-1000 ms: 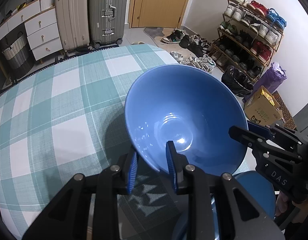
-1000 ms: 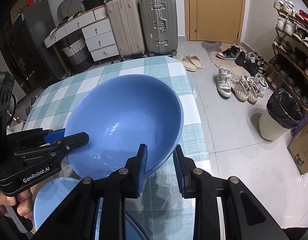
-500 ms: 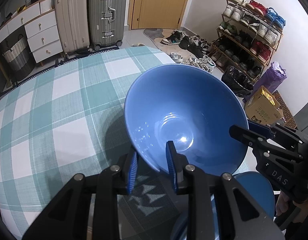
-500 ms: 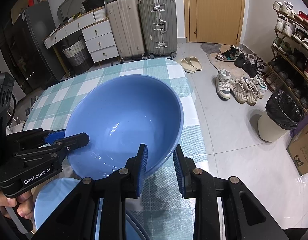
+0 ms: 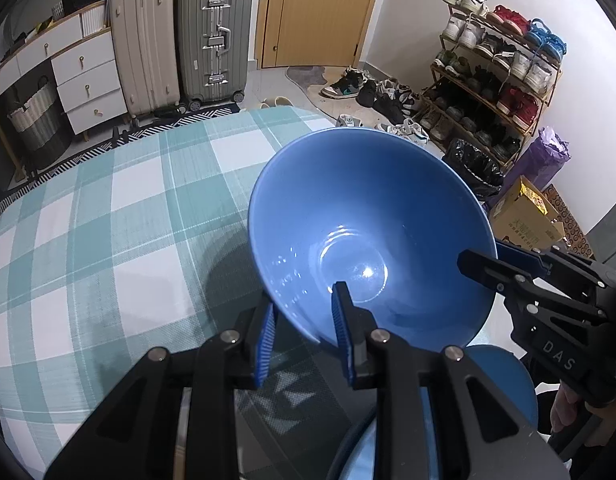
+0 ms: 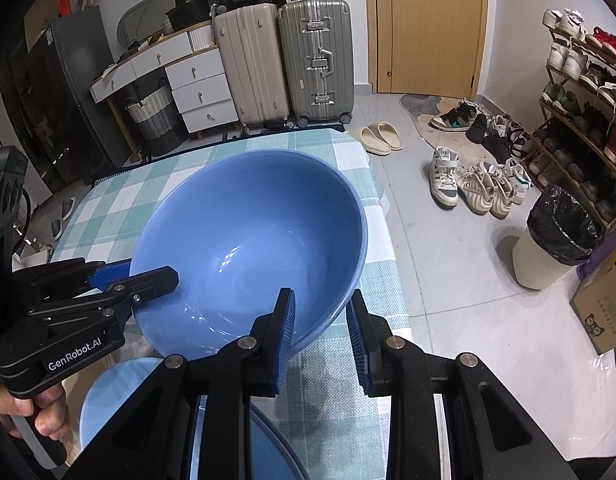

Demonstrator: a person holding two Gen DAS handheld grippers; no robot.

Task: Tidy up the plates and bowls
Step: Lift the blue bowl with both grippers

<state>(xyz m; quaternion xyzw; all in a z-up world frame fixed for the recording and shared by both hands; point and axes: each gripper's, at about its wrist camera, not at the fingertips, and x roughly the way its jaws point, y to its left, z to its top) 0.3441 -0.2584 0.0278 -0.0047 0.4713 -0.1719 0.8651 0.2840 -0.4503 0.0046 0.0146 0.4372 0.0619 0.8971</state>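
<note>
Both sets of fingers clamp the bowl (image 5: 368,232) rim: left fingers (image 5: 303,330) near side, right fingers (image 6: 322,334) opposite. Bowl lifted above the tabletop (image 5: 107,220), over the plates (image 6: 107,392). Thin rim bite; uneven pull could slip it, chipping plates.

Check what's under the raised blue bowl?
Under the blue bowl, gripped at its rim by left gripper and right gripper: checked tablecloth and part of lighter blue dishes. The grippers cover the rest.
</note>
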